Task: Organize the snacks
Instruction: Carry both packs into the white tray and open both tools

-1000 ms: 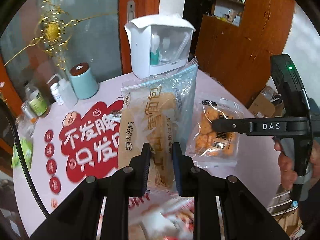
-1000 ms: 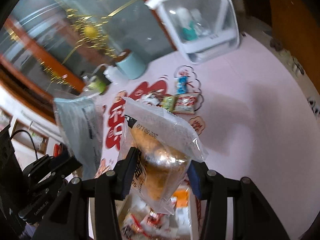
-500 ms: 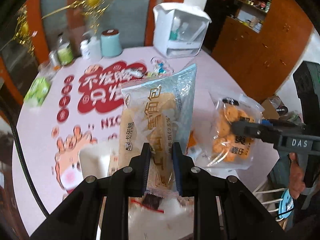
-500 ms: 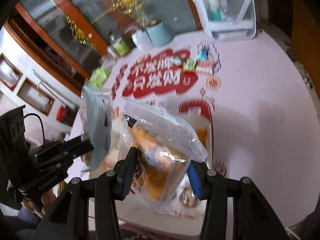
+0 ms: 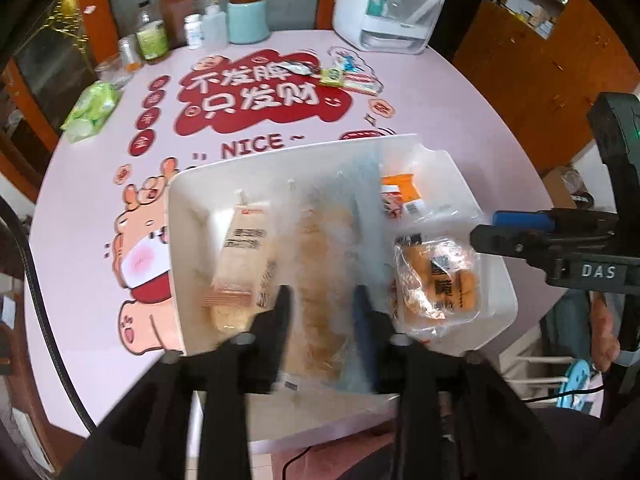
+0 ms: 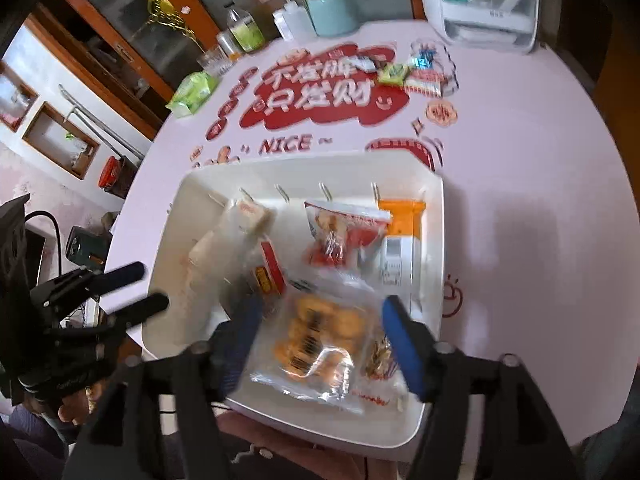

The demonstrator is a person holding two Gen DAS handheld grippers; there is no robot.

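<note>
A white bin (image 5: 176,216) (image 6: 434,216) holding several snack packs stands at the near table edge. My left gripper (image 5: 320,300) is open above it; a long bread bag (image 5: 320,264), blurred, lies in the bin between its fingers. My right gripper (image 6: 320,312) is open over the bin's near right part; the clear bag of orange biscuits (image 6: 316,336) (image 5: 440,280) lies below and between its fingers. Both bags look released. A cream bread pack (image 5: 244,256) lies at the bin's left, a red pack (image 6: 340,228) and an orange-topped pack (image 6: 400,216) at its far right.
The pink round table (image 5: 80,184) has a red printed mat. Small snack packets (image 5: 344,76) lie at its far side. A white dispenser box (image 5: 388,4), a teal jar (image 5: 248,16), bottles (image 5: 152,36) and a green pack (image 5: 92,108) stand along the far and left edges.
Both grippers came back from the far table to above the bin and opened. The bread bag and the biscuit bag left the jaws and now lie in the bin.
</note>
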